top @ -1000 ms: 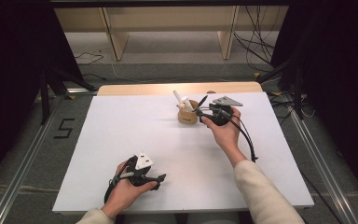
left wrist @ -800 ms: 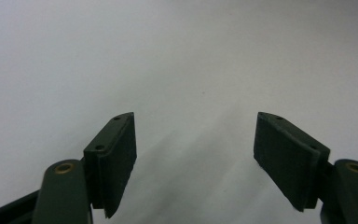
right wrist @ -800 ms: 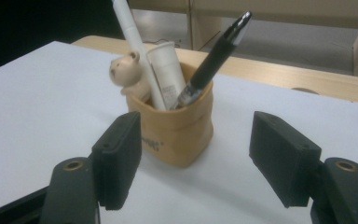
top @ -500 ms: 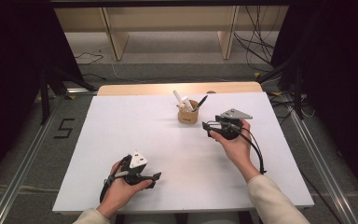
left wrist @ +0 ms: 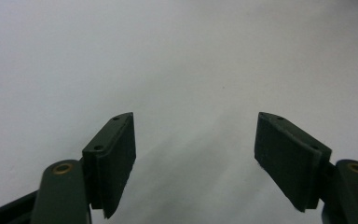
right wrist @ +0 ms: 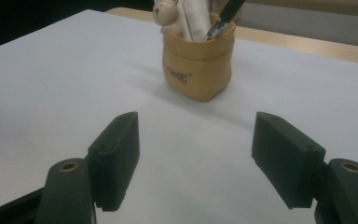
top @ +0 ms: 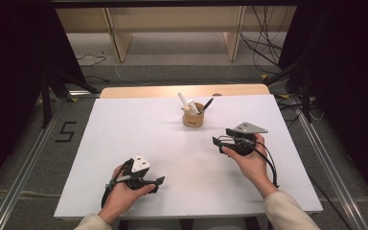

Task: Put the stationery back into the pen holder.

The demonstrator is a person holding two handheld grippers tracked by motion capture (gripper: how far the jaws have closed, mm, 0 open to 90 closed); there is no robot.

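While the right gripper (top: pixel 220 142) holds over bare white table (top: pixel 124 129), its jaws, just opening, stand wide with nothing between them. Ahead, near the far edge, sits the tan pot (right wrist: pixel 199 62) of pens; its small dark print is unreadable. Near the front edge, the left gripper (top: pixel 159 183) gapes empty.

The left gripper (top: pixel 159 181) and right gripper (top: pixel 216 141) are black, each topped by a pale grey three-cornered plate and trailing a black cable. Their flat rectangular pads (left wrist: pixel 114 161) show small screw holes, with brass-coloured pivot pins behind. Cream sleeves (top: pixel 287 211) cover both forearms.
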